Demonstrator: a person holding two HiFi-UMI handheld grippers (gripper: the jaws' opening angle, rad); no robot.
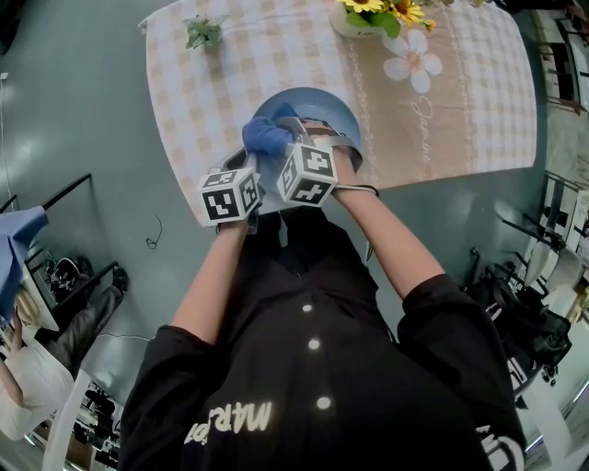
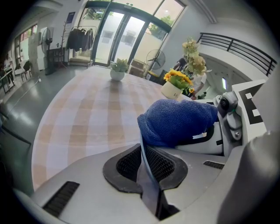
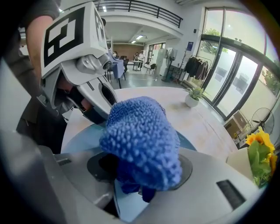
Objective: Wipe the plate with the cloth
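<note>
Wiping step: left claw [image 2: 145, 168] clamps the plate [image 1: 317, 106] rim at seven o'clock, over the counter's [image 1: 460, 92] near edge; right claw [image 3: 133, 186] pinches the cloth [image 3: 142, 135] at nine o'clock. Next, I judge, sweep it across the middle.

We see a deep blue cloth [image 1: 267, 136] and a pale blue plate [image 1: 317, 103]. We note a tablecloth [image 1: 221, 83] checked in peach and white, yellow sunflowers [image 1: 405, 11], and a grey-green floor [image 1: 74, 110].

Grey floor [image 1: 74, 138], glass doors [image 2: 114, 38], balcony railing [image 2: 236, 44]
</note>
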